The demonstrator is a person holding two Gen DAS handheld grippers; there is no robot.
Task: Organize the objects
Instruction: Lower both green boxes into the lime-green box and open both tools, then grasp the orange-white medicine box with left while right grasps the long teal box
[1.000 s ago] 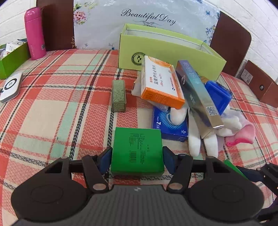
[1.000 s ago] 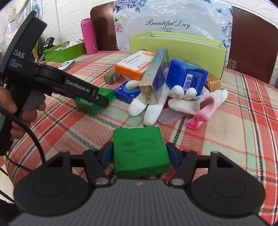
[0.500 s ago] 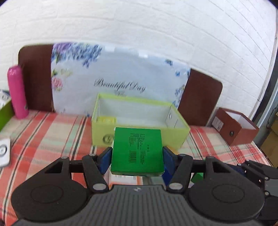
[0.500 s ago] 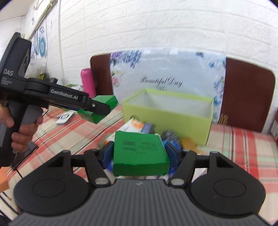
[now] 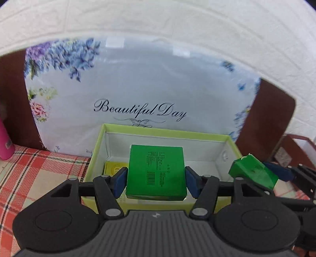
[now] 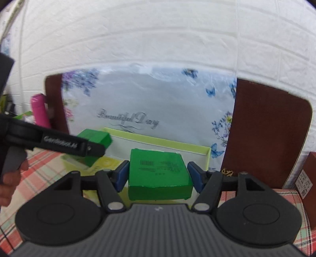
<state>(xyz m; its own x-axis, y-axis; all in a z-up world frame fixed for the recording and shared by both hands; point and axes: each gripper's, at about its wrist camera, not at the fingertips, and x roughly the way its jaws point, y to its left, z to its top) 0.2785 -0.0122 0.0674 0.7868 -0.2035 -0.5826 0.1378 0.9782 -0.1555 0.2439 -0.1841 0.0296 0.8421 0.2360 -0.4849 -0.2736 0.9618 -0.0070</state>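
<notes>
White brick wall behind, both claws sit at the open lime box [image 5: 227,138]: left claw [image 5: 156,178] clamps one green carton [image 5: 156,170] above its interior, right claw [image 6: 158,176] clamps another green carton [image 6: 158,172] just short.

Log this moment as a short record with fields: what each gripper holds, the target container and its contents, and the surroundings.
left gripper: shut on a green box, held over the bin
right gripper: shut on a second green box
target container: light green open bin on the plaid tablecloth
bin contents: one yellow box at its left end
backdrop: floral "Beautiful Day" panel, white brick wall
far left: pink bottle
</notes>
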